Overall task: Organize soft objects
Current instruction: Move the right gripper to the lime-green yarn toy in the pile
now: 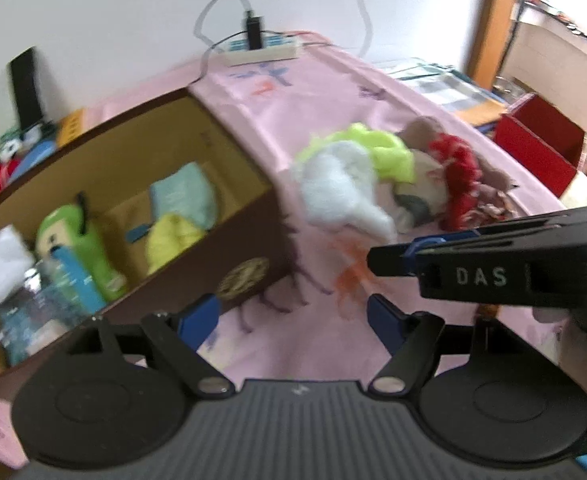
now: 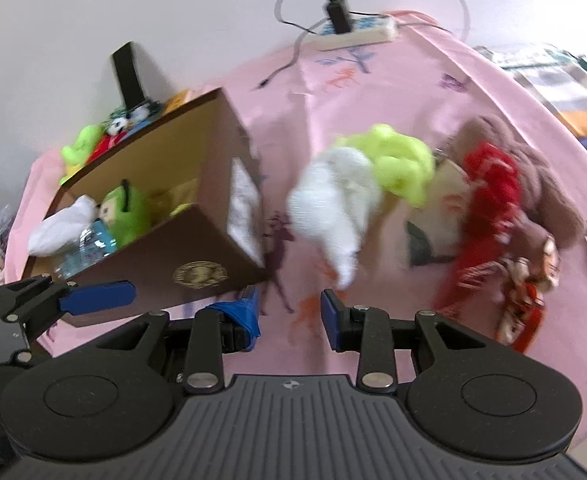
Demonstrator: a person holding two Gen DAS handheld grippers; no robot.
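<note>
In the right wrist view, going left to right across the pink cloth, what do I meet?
Brown box → white soft item → neon yellow-green soft item → red knitted item → brown plush.

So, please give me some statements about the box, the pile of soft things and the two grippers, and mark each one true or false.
1. The brown cardboard box already holds a green plush toy. True.
2. The white fluffy item lies inside the box. False: it lies on the pink cloth, in the pile beside the box.
3. The left gripper holds a red scarf. False: its jaws are open and empty; the red knitted item lies in the pile.
4. The neon yellow item touches the white fluffy item. True.
5. The right gripper is open with nothing between its fingers. True.
6. A power strip sits at the far edge of the cloth. True.
</note>
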